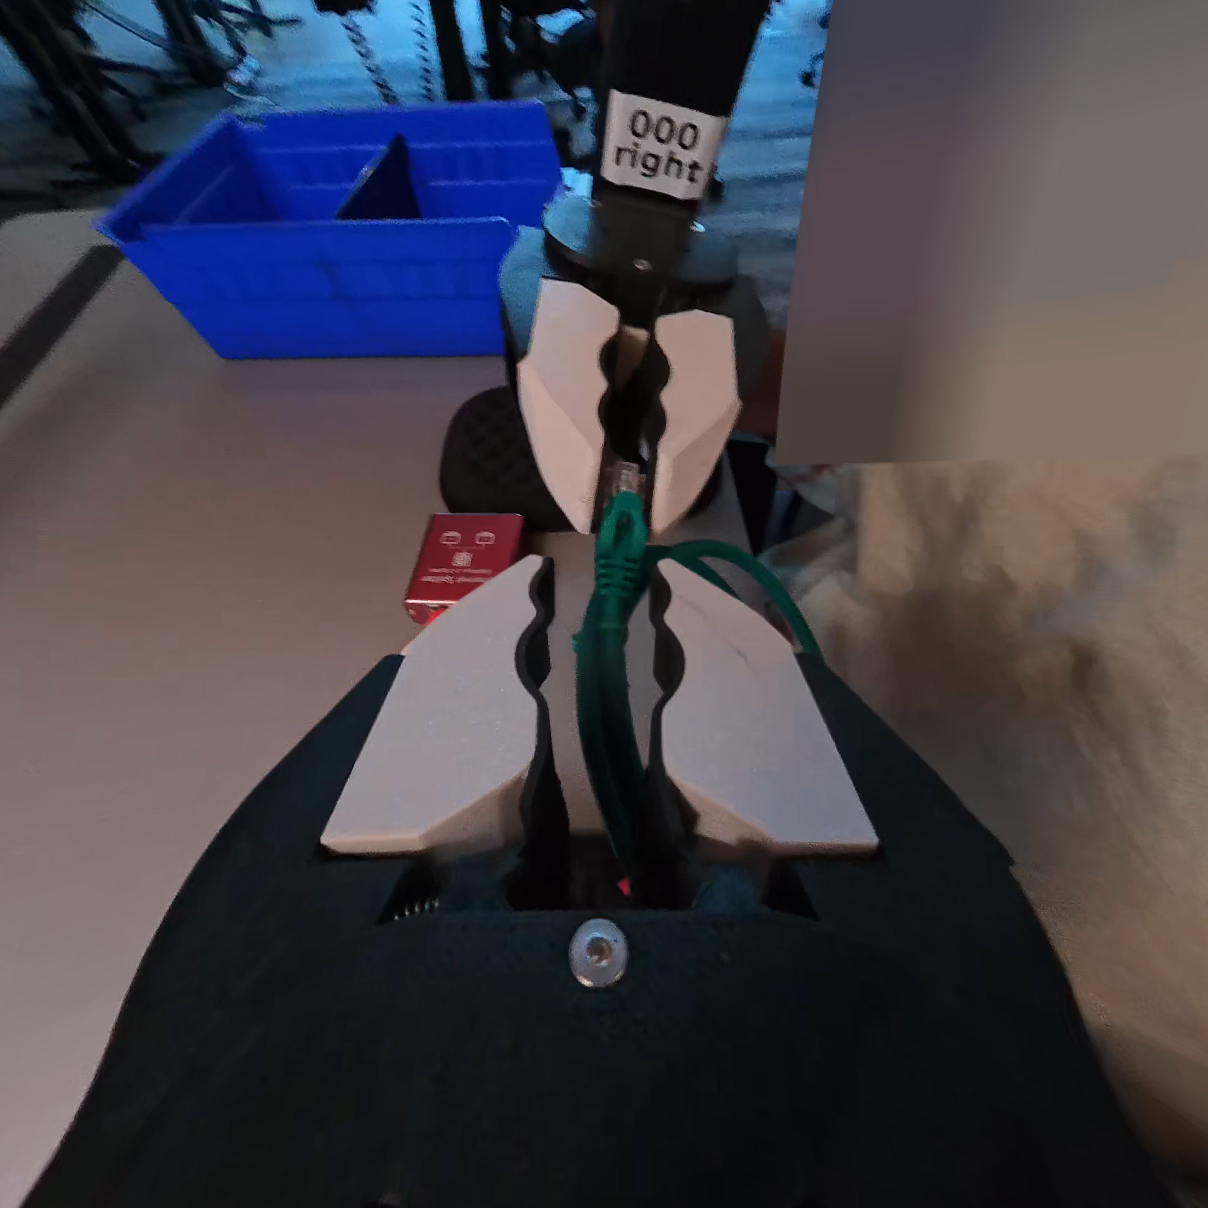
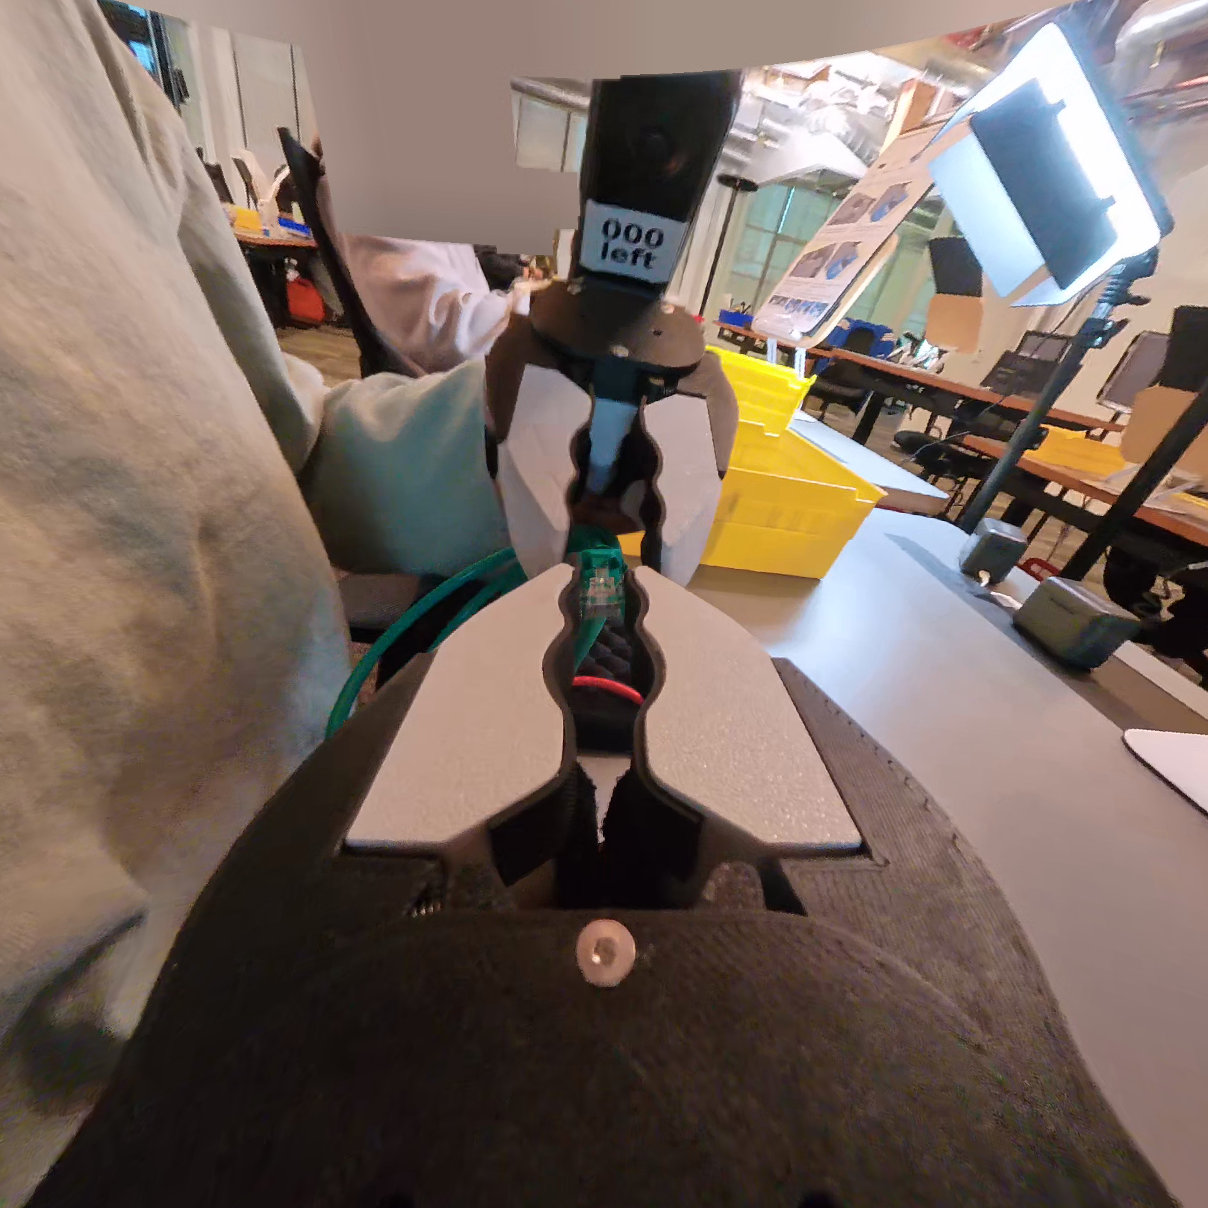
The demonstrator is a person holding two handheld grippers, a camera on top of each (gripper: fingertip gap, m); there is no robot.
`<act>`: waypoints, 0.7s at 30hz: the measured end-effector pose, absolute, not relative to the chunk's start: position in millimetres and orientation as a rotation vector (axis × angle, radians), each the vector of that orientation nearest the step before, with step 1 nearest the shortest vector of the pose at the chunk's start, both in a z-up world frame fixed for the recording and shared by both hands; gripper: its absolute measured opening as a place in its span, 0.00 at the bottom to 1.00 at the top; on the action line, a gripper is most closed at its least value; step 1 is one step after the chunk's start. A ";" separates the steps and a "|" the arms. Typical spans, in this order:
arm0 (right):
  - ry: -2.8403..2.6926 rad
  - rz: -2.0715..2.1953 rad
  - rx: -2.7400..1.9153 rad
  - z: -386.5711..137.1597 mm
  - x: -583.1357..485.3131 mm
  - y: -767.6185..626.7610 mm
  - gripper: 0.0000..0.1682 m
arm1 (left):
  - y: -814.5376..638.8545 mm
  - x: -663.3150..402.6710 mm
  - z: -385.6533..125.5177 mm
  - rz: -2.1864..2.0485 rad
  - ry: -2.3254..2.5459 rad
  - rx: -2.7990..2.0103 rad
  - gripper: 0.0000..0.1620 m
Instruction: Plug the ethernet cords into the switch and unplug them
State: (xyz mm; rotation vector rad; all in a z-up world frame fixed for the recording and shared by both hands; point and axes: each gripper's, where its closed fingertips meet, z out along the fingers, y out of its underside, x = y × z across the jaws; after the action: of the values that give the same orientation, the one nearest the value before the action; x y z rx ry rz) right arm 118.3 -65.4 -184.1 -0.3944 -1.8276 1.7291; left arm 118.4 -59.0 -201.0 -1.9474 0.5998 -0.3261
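Right gripper (image 2: 604, 588) pinches the green cord's (image 1: 608, 686) plug, probably for aiming; left gripper (image 1: 604, 575) hangs open around it.

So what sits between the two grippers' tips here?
Only the green cable: the right gripper pinches its plug, the cord trailing between the left gripper's open fingers. Left wrist view.

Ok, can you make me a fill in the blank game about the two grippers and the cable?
1. The ethernet cable is coloured ____.
2. The cable's clear plug is pinched by the ____ gripper.
3. The left gripper has its jaws ____, with the cable running between them.
4. The bin behind the red box is ____.

Missing words: green; right; open; blue
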 end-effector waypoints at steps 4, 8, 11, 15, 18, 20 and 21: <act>-1.782 1.774 -0.397 -180.2 118.0 -66.2 0.07 | -58.7 123.9 -197.9 -0.294 0.607 -1.862 0.08; -1.815 1.754 -0.365 -181.0 120.8 -70.3 0.07 | -64.5 124.6 -199.8 -0.289 0.631 -1.896 0.07; -1.789 1.759 -0.362 -175.8 122.5 -63.3 0.07 | -68.3 117.5 -194.6 -0.283 0.612 -1.893 0.05; -1.771 1.778 -0.373 -171.2 126.0 -52.6 0.07 | -73.0 113.2 -192.4 -0.298 0.590 -1.886 0.04; -1.801 1.791 -0.392 -175.6 125.7 -52.3 0.07 | -69.3 111.5 -196.5 -0.232 0.614 -1.900 0.11; -1.792 1.830 -0.401 -175.6 126.0 -53.1 0.07 | -64.1 114.4 -193.2 -0.220 0.619 -1.881 0.15; -1.793 1.836 -0.403 -176.0 125.5 -54.4 0.07 | -61.2 116.2 -191.0 -0.225 0.616 -1.872 0.15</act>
State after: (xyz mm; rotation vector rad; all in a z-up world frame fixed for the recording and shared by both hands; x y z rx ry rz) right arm 125.5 -54.4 -176.0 -0.4028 -1.7928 1.8358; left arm 116.2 -61.2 -191.0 -1.8715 0.6156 -0.2246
